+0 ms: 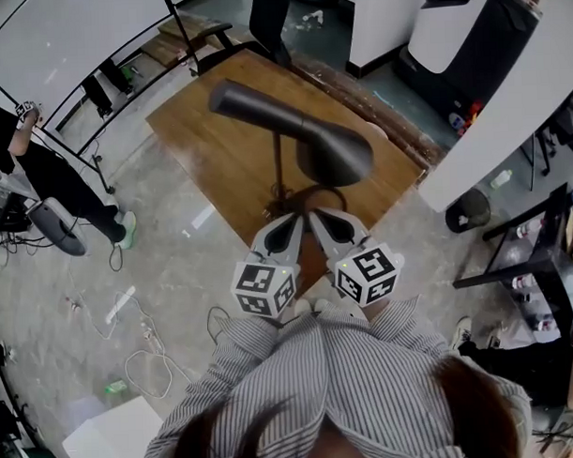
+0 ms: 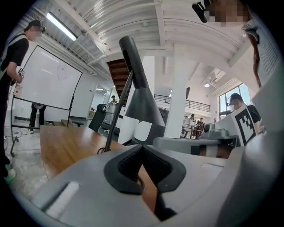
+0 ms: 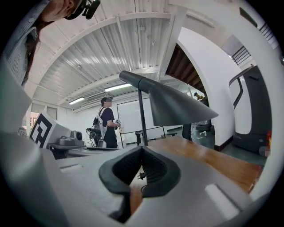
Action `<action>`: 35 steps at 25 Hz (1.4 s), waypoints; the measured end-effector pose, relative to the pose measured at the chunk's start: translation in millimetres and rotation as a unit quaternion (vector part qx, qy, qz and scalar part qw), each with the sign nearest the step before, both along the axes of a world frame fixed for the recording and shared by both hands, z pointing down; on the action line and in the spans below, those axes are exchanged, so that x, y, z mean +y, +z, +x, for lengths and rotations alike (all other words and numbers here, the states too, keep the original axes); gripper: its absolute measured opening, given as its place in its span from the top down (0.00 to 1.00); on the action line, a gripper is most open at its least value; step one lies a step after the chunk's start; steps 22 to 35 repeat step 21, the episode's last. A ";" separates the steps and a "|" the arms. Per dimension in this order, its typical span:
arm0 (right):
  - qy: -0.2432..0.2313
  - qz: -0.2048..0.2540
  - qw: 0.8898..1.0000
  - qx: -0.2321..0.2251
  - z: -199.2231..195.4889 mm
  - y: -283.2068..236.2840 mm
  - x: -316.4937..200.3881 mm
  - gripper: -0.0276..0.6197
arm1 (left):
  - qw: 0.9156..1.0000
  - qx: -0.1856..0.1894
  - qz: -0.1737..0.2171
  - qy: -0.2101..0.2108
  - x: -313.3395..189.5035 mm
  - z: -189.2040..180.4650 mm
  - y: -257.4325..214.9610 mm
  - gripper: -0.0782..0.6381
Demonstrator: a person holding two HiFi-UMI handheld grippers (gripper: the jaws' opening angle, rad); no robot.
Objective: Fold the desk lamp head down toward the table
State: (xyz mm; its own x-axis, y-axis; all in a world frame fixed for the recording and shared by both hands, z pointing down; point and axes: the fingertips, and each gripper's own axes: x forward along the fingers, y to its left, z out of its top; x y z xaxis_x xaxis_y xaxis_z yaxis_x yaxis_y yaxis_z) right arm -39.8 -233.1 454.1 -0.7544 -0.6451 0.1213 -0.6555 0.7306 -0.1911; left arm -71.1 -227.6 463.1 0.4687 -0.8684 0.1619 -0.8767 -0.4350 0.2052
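Observation:
A dark grey desk lamp stands on the wooden table (image 1: pixel 218 141). Its long cone head (image 1: pixel 297 129) is raised on a thin stem (image 1: pixel 279 167), well above the tabletop. My left gripper (image 1: pixel 288 218) and right gripper (image 1: pixel 316 215) lie side by side at the table's near edge, pointing at the lamp's foot, and both are shut on nothing. In the left gripper view the pads (image 2: pixel 143 147) meet, with the lamp head (image 2: pixel 143 104) and stem (image 2: pixel 117 116) beyond them. In the right gripper view the pads (image 3: pixel 142 149) also meet below the lamp head (image 3: pixel 175 105). The lamp's black cord and plug (image 3: pixel 142 176) lie on the wood.
A person in black (image 1: pixel 50 171) stands on the floor to the left, beside a whiteboard (image 1: pixel 64 34). Loose cables (image 1: pixel 150 355) run across the floor. Black shelving (image 1: pixel 536 252) stands at the right. A white partition (image 1: pixel 508 112) passes close to the table's right corner.

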 end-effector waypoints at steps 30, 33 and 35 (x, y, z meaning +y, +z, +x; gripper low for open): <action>0.011 0.003 1.000 0.017 0.4 -0.3 14.8 0.96 | 1.000 0.007 -0.005 -0.006 17.4 -7.5 -0.6 0.89; 0.011 0.003 1.000 0.017 0.4 -0.3 14.8 0.96 | 1.000 0.007 -0.005 -0.006 17.4 -7.5 -0.6 0.89; 0.011 0.003 1.000 0.017 0.4 -0.3 14.8 0.96 | 1.000 0.007 -0.005 -0.006 17.4 -7.5 -0.6 0.89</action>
